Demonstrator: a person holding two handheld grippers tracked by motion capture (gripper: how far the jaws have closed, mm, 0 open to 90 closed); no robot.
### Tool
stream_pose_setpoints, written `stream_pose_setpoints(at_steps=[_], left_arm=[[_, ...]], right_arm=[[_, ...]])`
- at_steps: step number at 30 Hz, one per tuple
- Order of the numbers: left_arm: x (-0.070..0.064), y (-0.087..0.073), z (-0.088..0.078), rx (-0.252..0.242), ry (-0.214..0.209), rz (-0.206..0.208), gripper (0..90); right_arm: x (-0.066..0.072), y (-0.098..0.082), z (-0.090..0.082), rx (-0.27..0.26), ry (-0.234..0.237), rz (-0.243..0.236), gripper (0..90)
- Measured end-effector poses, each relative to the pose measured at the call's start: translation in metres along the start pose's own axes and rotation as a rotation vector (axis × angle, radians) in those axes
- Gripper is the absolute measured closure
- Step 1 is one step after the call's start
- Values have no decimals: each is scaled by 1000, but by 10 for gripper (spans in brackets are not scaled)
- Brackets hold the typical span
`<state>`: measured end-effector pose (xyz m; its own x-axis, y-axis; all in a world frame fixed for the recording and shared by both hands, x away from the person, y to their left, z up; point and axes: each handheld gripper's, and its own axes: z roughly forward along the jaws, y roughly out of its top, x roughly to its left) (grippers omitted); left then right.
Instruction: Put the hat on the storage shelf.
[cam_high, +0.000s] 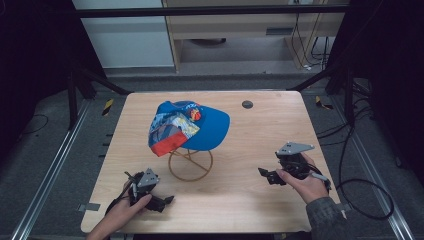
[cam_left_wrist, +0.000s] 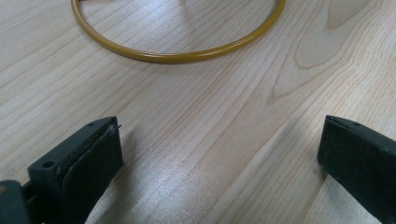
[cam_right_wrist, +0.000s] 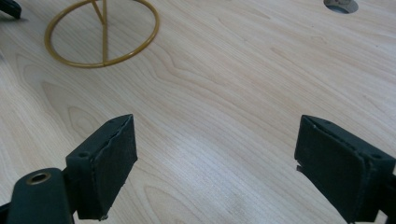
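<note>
A blue cap (cam_high: 192, 127) with a patterned crown and a red-orange panel sits on a gold wire stand (cam_high: 190, 164) at the middle of the wooden table (cam_high: 260, 140). The stand's round base ring (cam_left_wrist: 177, 55) lies just ahead of my left gripper (cam_left_wrist: 219, 161), whose jaws are wide apart over bare wood. In the high view the left gripper (cam_high: 167, 201) rests low at the front left of the stand. My right gripper (cam_high: 264, 174) is at the front right, open and empty (cam_right_wrist: 217, 161), with the ring (cam_right_wrist: 102, 32) farther off.
A small dark round hole (cam_high: 247, 104) is set in the table's far right part, also seen as the hole (cam_right_wrist: 341, 5). Cables lie on the floor to the right. A pale cabinet stands beyond the table's far edge.
</note>
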<state>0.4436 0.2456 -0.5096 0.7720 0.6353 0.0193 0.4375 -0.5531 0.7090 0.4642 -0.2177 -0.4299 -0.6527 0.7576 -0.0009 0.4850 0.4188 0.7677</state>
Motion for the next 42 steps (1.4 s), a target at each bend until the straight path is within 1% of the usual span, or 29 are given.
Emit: stream_pose_setpoints(at_steps=[3,7,10,13,16,22,26,29,30,32,33,41,42], left_arm=[[0,0,0,0,0,0,0],[0,0,0,0,0,0,0],[0,0,0,0,0,0,0],[0,0,0,0,0,0,0],[0,0,0,-1,0,0,0],[0,0,0,0,0,0,0],[0,0,0,-1,0,0,0],[0,0,0,0,0,-1,0],[0,0,0,0,0,0,0],[0,0,0,0,0,0,0],[0,0,0,0,0,0,0],[0,0,0,0,0,0,0],[0,0,0,-1,0,-1,0]], right_arm=[[1,-6,5,2,5,14,131],[1,-13,13,22,13,29,131],[2,-20,22,39,20,35,132],[3,-25,31,40,25,51,132],[4,-27,39,50,19,54,132],[7,-27,53,38,4,72,121],[7,-27,60,23,0,105,118],[6,-27,63,18,-7,110,114],[7,-28,67,14,-14,131,105],[7,-28,67,15,-24,129,105],[7,-28,68,12,-21,129,102],[12,-30,75,44,-22,118,87],[14,-31,77,49,-33,117,87]])
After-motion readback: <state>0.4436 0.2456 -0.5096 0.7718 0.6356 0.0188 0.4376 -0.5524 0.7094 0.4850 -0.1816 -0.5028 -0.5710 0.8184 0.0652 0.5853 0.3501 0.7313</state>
